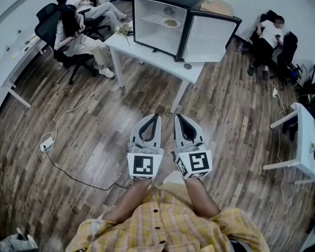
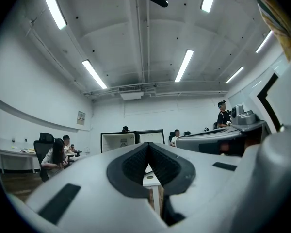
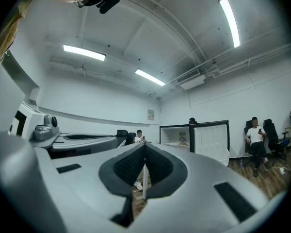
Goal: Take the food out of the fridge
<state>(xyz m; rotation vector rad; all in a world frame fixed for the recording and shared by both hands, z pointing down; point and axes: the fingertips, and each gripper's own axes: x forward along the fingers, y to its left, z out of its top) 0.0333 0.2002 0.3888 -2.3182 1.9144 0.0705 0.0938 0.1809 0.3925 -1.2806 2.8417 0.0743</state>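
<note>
A small black fridge (image 1: 160, 14) stands on a white table (image 1: 147, 54) across the room, its door (image 1: 210, 38) swung open to the right. On its shelf lies a plate of food (image 1: 170, 22), with a round item (image 1: 169, 11) behind it. My left gripper (image 1: 157, 115) and right gripper (image 1: 177, 116) are side by side in front of me over the wood floor, well short of the table. Both are shut with nothing in them. In the left gripper view the shut left gripper (image 2: 148, 145) points at the fridge (image 2: 119, 141). In the right gripper view the right gripper (image 3: 144, 146) does the same, and the plate of food (image 3: 182, 143) shows inside the fridge (image 3: 177, 135).
Two people sit on office chairs (image 1: 68, 33) left of the table, and another person (image 1: 265, 41) sits at the right. A power strip (image 1: 46, 143) and its cable lie on the floor at the left. A white table (image 1: 304, 146) stands at the right edge.
</note>
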